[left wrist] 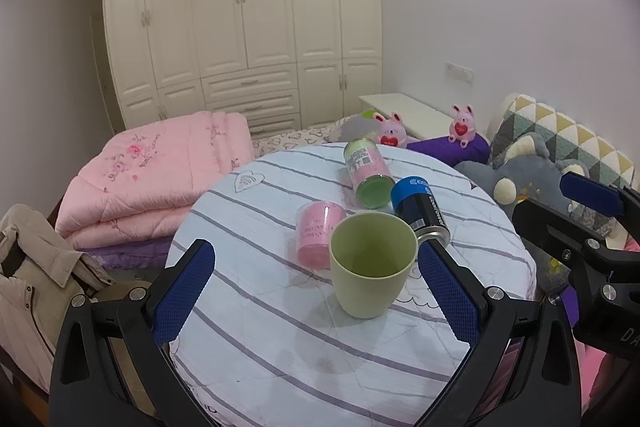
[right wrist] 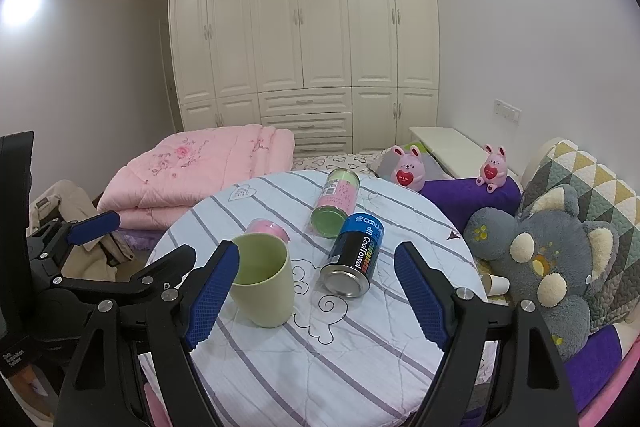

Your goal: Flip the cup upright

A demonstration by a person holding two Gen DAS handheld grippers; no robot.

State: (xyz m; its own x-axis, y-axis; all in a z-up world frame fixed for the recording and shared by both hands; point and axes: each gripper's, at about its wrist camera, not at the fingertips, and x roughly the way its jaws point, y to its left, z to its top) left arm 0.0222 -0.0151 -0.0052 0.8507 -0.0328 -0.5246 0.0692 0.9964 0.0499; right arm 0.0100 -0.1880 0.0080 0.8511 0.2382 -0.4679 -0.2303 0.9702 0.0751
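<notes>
On the round table [left wrist: 280,367] covered in a striped cloth there is one upright green cup [left wrist: 372,264] and three canisters lying on their sides: one pink canister [left wrist: 318,229], one green canister [left wrist: 367,173] and one blue-and-black canister [left wrist: 420,209]. Around the table there are two pink bunny figurines, a nearer one [right wrist: 408,169] and a farther one [right wrist: 494,167], plus one grey plush toy [right wrist: 540,251], one folded pink quilt [right wrist: 200,167] and one small paper cup [right wrist: 496,283]. Two grippers are in view, a left gripper [left wrist: 316,287] and a right gripper [right wrist: 316,291].
</notes>
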